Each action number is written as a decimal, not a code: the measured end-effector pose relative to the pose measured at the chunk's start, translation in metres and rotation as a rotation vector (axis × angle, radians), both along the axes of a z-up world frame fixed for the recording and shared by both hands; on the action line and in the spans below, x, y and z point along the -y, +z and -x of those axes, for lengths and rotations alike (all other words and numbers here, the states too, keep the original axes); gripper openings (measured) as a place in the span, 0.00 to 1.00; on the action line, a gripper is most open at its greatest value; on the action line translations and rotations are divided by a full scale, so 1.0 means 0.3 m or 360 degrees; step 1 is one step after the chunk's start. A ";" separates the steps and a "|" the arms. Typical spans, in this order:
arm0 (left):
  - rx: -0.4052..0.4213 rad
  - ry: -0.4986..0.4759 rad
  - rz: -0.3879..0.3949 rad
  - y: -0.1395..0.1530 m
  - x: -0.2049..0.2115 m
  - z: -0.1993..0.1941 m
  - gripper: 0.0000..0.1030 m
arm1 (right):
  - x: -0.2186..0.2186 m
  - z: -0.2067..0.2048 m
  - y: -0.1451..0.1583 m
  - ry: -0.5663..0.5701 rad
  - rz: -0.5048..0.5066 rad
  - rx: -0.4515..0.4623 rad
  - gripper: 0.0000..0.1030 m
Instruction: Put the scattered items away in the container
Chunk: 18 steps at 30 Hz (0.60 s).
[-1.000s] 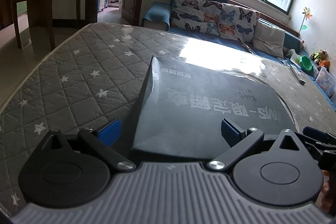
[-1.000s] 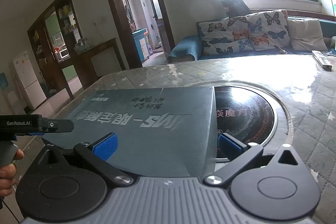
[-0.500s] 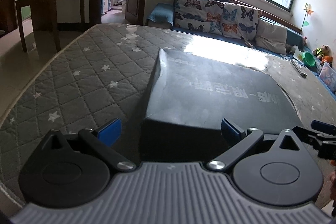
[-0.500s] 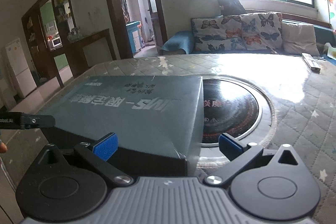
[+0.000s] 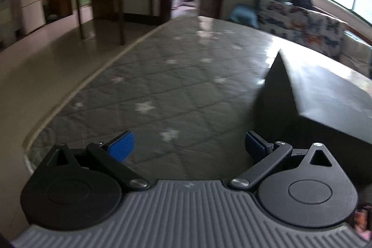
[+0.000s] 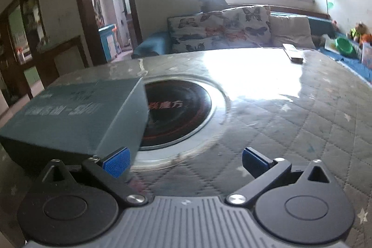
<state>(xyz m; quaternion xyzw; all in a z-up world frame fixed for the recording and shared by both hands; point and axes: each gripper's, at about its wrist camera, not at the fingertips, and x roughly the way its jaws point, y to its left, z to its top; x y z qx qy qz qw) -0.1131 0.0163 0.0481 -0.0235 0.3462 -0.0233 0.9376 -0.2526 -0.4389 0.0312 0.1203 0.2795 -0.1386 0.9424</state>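
A dark box with a closed lid (image 5: 320, 97) rests on the quilted grey table (image 5: 162, 90). In the left wrist view it sits to the right, beside my open left gripper (image 5: 189, 145), whose blue pads hold nothing. In the right wrist view the same box (image 6: 76, 113) lies at the left, its near corner just by the left pad of my open right gripper (image 6: 186, 160). No loose items show on the table near either gripper.
A round black cooktop (image 6: 176, 108) is set into the table's middle, partly under the box. A remote (image 6: 293, 55) lies at the far edge. A sofa with butterfly cushions (image 6: 223, 29) runs behind. The table's left edge (image 5: 76, 90) drops to the floor.
Both grippers have swung off the box: the left one turned left, so the box slid to its right; the right one turned right, so the box slid to its left.
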 end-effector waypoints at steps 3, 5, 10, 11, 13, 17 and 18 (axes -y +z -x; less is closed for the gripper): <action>-0.0004 0.0128 -0.0053 -0.020 -0.043 -0.049 0.97 | 0.056 0.013 -0.005 -0.0098 0.0049 -0.0019 1.00; -0.0004 0.0208 -0.0061 -0.031 -0.073 -0.078 0.97 | 0.096 0.018 -0.014 -0.0166 0.0076 -0.0036 1.00; 0.0014 0.0363 -0.0070 -0.046 -0.125 -0.131 0.97 | 0.209 0.020 -0.040 -0.0331 0.0085 -0.0030 1.00; 0.0019 0.0382 -0.0075 -0.049 -0.130 -0.142 0.97 | 0.233 0.020 -0.047 -0.0360 0.0087 -0.0024 1.00; 0.0027 0.0390 -0.0083 -0.057 -0.127 -0.160 0.97 | 0.273 0.015 -0.056 -0.0412 0.0089 -0.0011 1.00; 0.0034 0.0411 -0.0100 -0.081 -0.119 -0.190 0.97 | 0.351 0.000 -0.090 -0.0485 0.0099 -0.0003 1.00; 0.0026 0.0419 -0.0101 -0.088 -0.116 -0.196 0.97 | 0.368 -0.004 -0.102 -0.0494 0.0104 -0.0001 1.00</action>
